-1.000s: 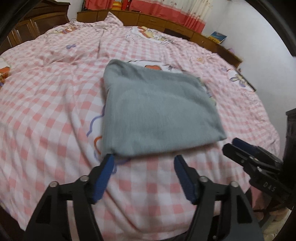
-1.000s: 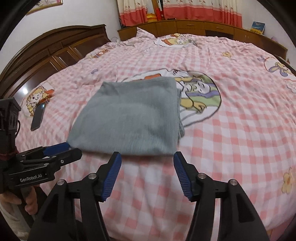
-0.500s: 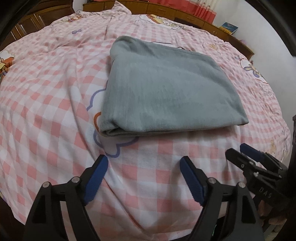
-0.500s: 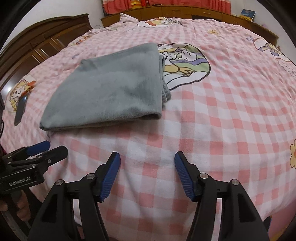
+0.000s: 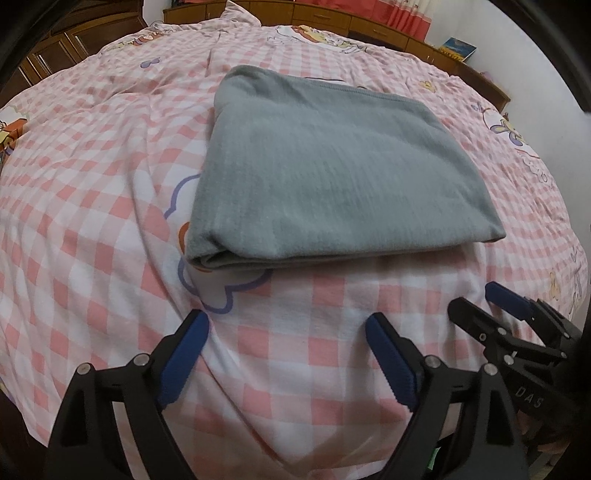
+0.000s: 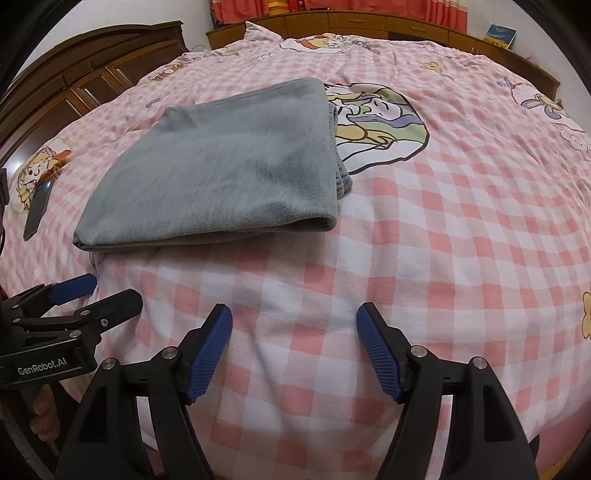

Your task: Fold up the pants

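Note:
The grey pants [image 5: 332, 173] lie folded into a flat rectangle on the pink checked bed [image 5: 92, 221]; they also show in the right wrist view [image 6: 221, 170]. My left gripper [image 5: 286, 325] is open and empty, just short of the pants' near folded edge. My right gripper [image 6: 293, 317] is open and empty, in front of the pants' near right corner. Each gripper shows in the other's view: the right one [image 5: 480, 306] at the lower right, the left one [image 6: 96, 295] at the lower left.
A dark phone [image 6: 37, 210] lies on the bed left of the pants. A wooden headboard [image 6: 92, 66] stands at the far left and a low wooden cabinet [image 6: 369, 22] with a book [image 6: 500, 35] runs along the back wall.
Both grippers have tipped down and come closer to the pants' near edge, so the pants look larger. Both stay open and empty.

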`<state>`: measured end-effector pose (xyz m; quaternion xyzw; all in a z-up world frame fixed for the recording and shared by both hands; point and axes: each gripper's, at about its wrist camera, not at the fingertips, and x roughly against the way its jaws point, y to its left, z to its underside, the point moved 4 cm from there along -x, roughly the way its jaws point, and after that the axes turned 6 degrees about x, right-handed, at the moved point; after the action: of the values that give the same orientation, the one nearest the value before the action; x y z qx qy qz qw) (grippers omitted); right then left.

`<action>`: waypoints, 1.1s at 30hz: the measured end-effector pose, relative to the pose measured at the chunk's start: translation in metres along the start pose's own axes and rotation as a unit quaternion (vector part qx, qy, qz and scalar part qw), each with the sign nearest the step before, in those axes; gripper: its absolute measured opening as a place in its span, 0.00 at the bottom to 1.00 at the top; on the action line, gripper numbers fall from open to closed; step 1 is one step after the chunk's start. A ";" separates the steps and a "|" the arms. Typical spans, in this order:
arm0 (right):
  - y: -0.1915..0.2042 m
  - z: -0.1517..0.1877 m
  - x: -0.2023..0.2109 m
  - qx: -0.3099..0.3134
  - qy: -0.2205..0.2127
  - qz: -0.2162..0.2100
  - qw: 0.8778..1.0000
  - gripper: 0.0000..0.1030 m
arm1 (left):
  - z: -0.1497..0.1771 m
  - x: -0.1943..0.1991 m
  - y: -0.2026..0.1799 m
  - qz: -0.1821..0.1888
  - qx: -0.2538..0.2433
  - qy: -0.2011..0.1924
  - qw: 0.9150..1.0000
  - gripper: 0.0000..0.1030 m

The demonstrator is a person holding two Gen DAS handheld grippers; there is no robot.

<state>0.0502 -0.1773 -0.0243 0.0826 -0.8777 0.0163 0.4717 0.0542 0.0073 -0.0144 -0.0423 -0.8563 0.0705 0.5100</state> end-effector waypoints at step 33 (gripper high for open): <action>0.002 0.000 -0.001 0.001 0.001 0.000 1.000 0.74 | -0.004 -0.002 0.001 0.001 0.009 -0.001 1.000 0.88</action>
<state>0.0504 -0.1748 -0.0250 0.0830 -0.8774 0.0174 0.4722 0.0584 0.0087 -0.0149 -0.0388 -0.8558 0.0790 0.5098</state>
